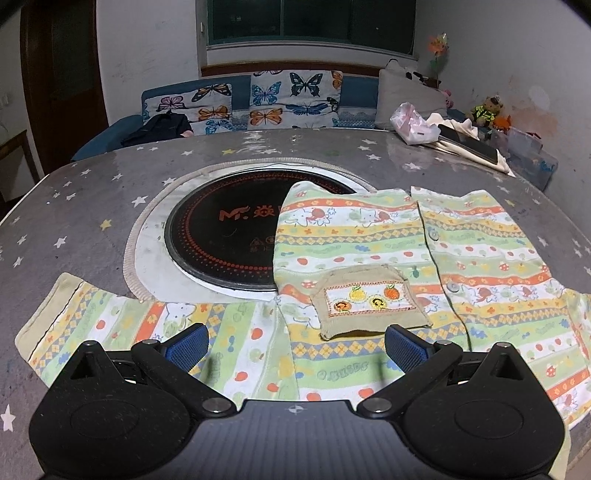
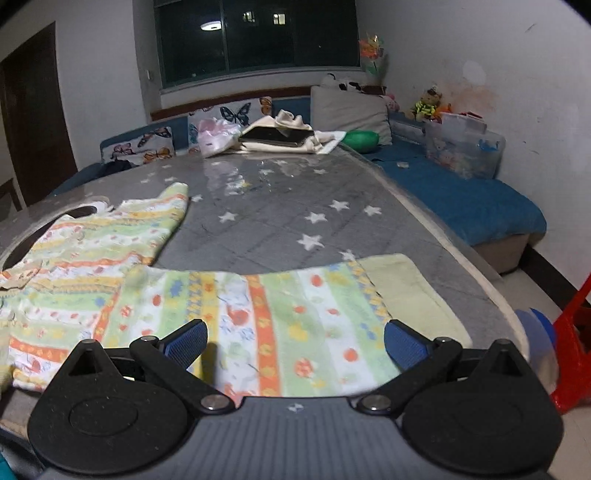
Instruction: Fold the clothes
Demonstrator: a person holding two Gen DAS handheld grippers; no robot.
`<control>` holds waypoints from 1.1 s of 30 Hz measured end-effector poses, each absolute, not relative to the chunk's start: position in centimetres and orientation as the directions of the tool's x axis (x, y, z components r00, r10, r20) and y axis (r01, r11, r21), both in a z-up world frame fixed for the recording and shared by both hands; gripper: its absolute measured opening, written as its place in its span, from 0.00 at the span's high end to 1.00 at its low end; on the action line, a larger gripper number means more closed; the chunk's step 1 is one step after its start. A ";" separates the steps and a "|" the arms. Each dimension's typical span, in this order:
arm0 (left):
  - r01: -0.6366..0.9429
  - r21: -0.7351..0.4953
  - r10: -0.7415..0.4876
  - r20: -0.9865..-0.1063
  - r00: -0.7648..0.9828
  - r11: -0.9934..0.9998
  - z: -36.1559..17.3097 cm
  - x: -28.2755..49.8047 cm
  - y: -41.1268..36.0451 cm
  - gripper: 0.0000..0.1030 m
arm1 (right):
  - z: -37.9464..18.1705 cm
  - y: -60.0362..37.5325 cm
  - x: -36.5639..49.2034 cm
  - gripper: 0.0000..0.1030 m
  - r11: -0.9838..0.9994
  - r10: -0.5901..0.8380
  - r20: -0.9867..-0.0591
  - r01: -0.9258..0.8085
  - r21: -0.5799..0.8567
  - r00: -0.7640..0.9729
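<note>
Here, a dark door [image 1: 59,74] fills the upper left, then a butterfly-print sofa [image 1: 258,99] under the window [image 1: 310,22]. The grey star-patterned bench [image 1: 74,206] carries a round black hob [image 1: 229,236] at centre, and the striped shirt [image 1: 369,236] lies flat across the lower right. Left tongs [image 1: 295,345] and right tongs [image 2: 295,343] gape apart, empty, above its sleeves.
</note>
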State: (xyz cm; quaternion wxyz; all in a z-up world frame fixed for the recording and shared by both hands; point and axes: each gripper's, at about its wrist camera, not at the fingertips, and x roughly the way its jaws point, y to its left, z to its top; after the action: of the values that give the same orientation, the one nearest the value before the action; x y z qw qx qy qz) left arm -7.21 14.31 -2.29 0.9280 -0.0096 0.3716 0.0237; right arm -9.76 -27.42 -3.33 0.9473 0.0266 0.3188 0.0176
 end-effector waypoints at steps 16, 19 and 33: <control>-0.112 0.029 0.100 -0.704 0.703 0.993 -4.5 -7.4 16.2 0.00 | -3.9 -27.6 -7.3 0.00 0.995 -0.097 -0.602 0.097 -0.032 0.792; -0.135 0.031 0.117 -0.702 0.702 0.990 -4.5 -7.4 16.9 0.00 | -3.8 -28.2 -7.7 0.00 0.992 -0.117 -0.595 0.124 -0.029 0.795; -0.153 0.031 0.130 -0.703 0.700 0.988 -4.5 -7.6 18.4 0.00 | -3.4 -30.2 -8.4 0.01 0.985 -0.126 -0.605 0.171 0.017 0.786</control>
State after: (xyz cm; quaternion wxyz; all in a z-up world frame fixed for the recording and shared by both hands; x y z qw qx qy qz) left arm -7.55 18.36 -4.51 0.9218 -0.0149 0.3798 0.0766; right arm -8.44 -30.16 -3.40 0.9444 0.0353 0.3173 -0.0787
